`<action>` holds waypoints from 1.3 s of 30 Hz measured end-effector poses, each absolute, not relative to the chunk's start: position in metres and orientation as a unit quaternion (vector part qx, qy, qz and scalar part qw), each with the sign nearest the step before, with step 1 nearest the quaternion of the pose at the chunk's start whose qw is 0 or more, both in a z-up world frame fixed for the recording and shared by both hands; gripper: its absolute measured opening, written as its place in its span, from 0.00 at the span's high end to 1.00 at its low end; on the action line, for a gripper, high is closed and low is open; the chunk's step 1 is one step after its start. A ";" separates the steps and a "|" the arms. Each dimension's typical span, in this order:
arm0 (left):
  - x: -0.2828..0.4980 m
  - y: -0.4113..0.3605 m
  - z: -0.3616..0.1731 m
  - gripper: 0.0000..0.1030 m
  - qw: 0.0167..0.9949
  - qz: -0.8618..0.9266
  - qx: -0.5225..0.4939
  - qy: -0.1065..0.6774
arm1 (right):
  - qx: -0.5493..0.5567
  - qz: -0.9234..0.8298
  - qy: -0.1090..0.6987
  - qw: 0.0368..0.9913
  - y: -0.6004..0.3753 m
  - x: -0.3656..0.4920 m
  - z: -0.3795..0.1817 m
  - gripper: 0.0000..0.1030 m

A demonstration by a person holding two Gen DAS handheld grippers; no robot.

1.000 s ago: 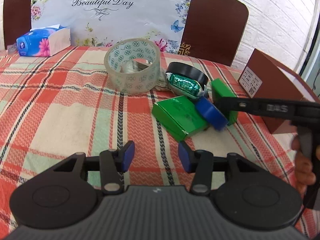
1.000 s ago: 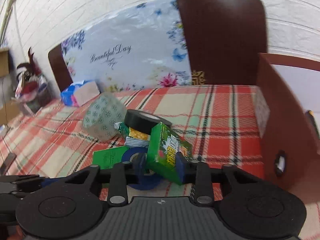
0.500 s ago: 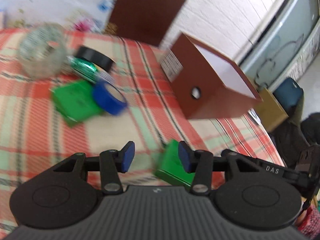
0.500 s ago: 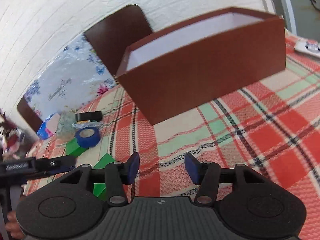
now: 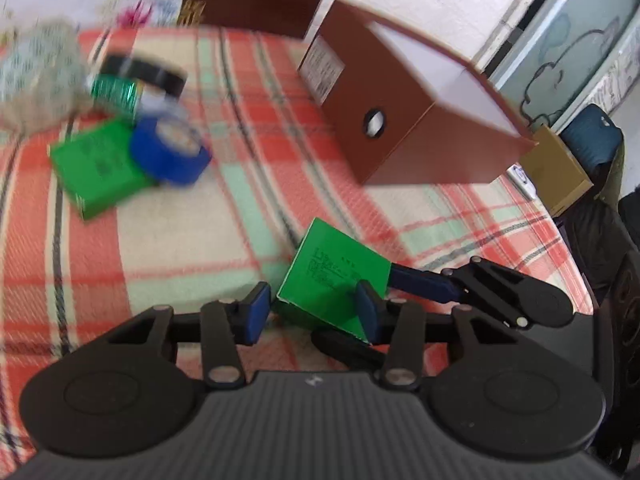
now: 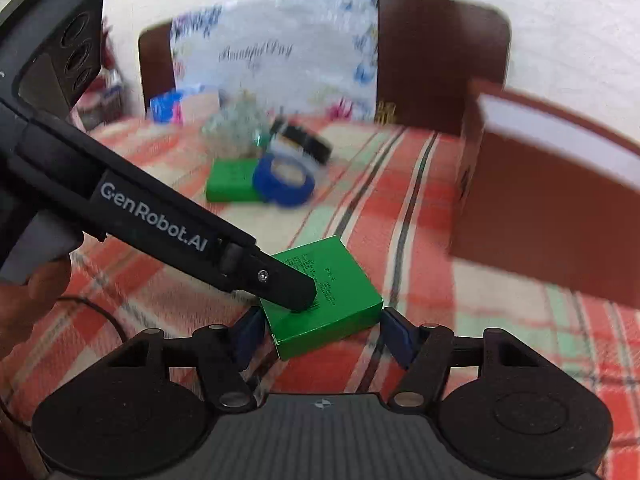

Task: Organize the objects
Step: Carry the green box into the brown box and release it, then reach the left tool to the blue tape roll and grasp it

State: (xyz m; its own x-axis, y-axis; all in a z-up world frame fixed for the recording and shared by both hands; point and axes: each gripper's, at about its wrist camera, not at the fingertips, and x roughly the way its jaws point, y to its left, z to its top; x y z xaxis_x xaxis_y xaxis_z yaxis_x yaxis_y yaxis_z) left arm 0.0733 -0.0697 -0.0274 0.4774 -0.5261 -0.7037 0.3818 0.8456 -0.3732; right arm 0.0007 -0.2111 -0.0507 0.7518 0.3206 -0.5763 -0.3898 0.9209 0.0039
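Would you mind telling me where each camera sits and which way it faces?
Left wrist: rides the left gripper, looking down its fingers at the near green box, with the brown box beyond; the right gripper intrudes.
Right wrist: rides the right gripper, jaws opening around that green box; the left gripper and a hand show.
Shared: both boxes, blue tape.

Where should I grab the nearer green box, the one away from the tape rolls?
Take the green box across its two short side walls, coming from the near edge with the pads level. It lies flat on the tablecloth, so only its thin sides offer opposing faces, and the right hand-held gripper, jaws opening, already straddles them.
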 end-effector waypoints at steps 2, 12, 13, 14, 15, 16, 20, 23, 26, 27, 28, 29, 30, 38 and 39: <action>0.074 -0.072 0.000 0.53 0.863 -0.282 -0.087 0.410 | -0.070 0.176 0.250 0.949 -0.218 -0.008 -0.029 0.38; 0.131 -0.161 0.076 0.53 0.896 -0.330 -0.033 0.294 | -0.079 0.070 0.141 0.984 -0.283 0.047 0.024 0.37; 0.141 -0.171 0.074 0.52 0.896 -0.331 -0.031 0.296 | -0.075 0.063 0.146 0.984 -0.290 0.058 0.023 0.37; 0.152 -0.180 0.071 0.51 0.896 -0.329 -0.030 0.296 | -0.072 0.056 0.151 0.984 -0.295 0.070 0.019 0.36; 0.162 -0.189 0.068 0.49 0.899 -0.322 -0.030 0.296 | -0.074 0.046 0.156 0.984 -0.299 0.082 0.014 0.36; 0.172 -0.197 0.063 0.49 0.903 -0.310 -0.024 0.298 | -0.081 0.033 0.164 0.983 -0.301 0.092 0.008 0.32; 0.180 -0.206 0.048 0.49 0.911 -0.278 0.001 0.306 | -0.054 0.016 0.163 0.985 -0.308 0.097 -0.005 0.35; 0.160 -0.197 0.049 0.49 0.910 -0.298 0.013 0.286 | -0.032 0.017 0.145 0.989 -0.308 0.080 -0.007 0.35; 0.134 -0.181 0.052 0.49 0.911 -0.313 0.012 0.270 | -0.001 0.020 0.132 0.991 -0.306 0.059 -0.009 0.35; 0.124 -0.174 0.052 0.49 0.909 -0.319 0.008 0.269 | 0.016 0.027 0.129 0.991 -0.306 0.052 -0.008 0.35; 0.113 -0.164 0.051 0.49 0.907 -0.324 0.001 0.267 | 0.031 0.039 0.127 0.991 -0.306 0.045 -0.008 0.34; 0.103 -0.154 0.050 0.48 0.908 -0.327 -0.005 0.263 | 0.039 0.055 0.129 0.989 -0.301 0.035 -0.008 0.34; 0.092 -0.144 0.047 0.48 0.908 -0.326 -0.006 0.262 | 0.043 0.071 0.134 0.987 -0.294 0.027 -0.009 0.34; 0.061 -0.039 -0.011 0.49 0.916 -0.197 -0.031 0.349 | 0.010 0.195 0.247 0.949 -0.219 0.021 -0.046 0.36; 0.060 -0.023 -0.017 0.49 0.916 -0.174 -0.042 0.359 | 0.007 0.206 0.261 0.943 -0.210 0.023 -0.051 0.38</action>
State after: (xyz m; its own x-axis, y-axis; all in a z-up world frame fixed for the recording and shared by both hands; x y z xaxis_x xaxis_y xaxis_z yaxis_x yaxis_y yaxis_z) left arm 0.0604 -0.0235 -0.0175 0.6812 -0.3490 -0.6436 0.2892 0.9359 -0.2014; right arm 0.0227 -0.2101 -0.0510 0.7785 0.3931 -0.4893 -0.3857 0.9146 0.1210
